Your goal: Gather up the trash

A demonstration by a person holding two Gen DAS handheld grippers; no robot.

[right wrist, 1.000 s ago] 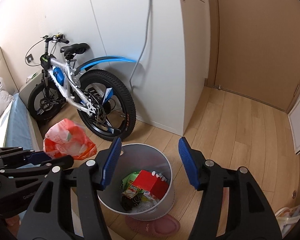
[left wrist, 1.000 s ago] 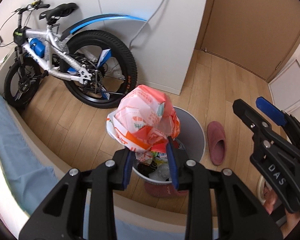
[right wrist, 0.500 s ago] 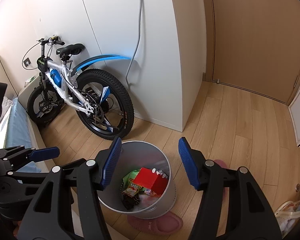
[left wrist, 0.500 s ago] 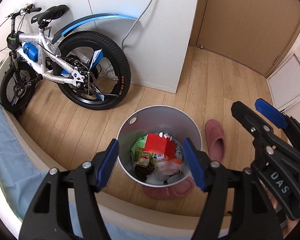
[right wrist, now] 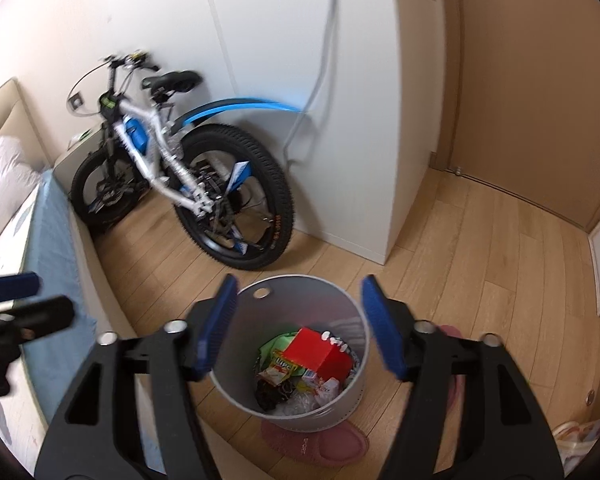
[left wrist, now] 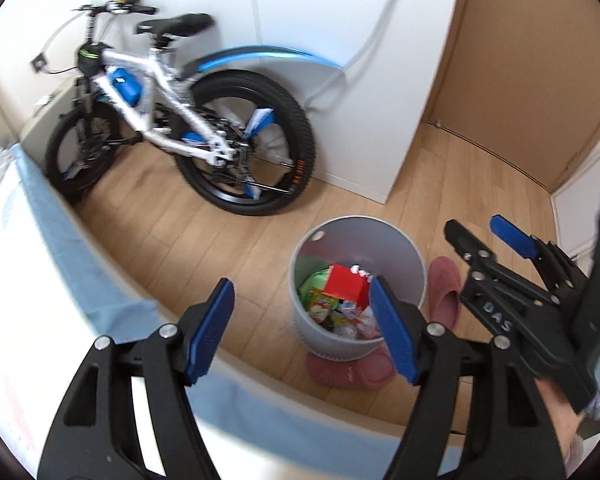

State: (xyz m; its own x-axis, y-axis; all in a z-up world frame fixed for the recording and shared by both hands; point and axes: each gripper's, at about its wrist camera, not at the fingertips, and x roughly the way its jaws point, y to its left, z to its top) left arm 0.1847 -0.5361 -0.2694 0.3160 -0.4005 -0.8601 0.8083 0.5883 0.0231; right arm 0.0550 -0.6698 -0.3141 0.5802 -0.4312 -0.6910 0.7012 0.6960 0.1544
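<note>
Trash (right wrist: 304, 364) heaped inside bin (right wrist: 260, 292) on floor; left gripper (left wrist: 300, 326), right gripper (right wrist: 300, 324) both empty, fingers spreading. Next, probably: seek more litter.

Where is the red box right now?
The red box lies on top of the rubbish inside the grey bin, low in the middle of both wrist views, on the wooden floor near the bike's back wheel.

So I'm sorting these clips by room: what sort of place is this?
Most likely a bedroom in a home. A bed with a blue sheet and a pillow lies at the left, a white wardrobe stands on wooden flooring, and a bicycle is parked behind a trash bin.
</note>
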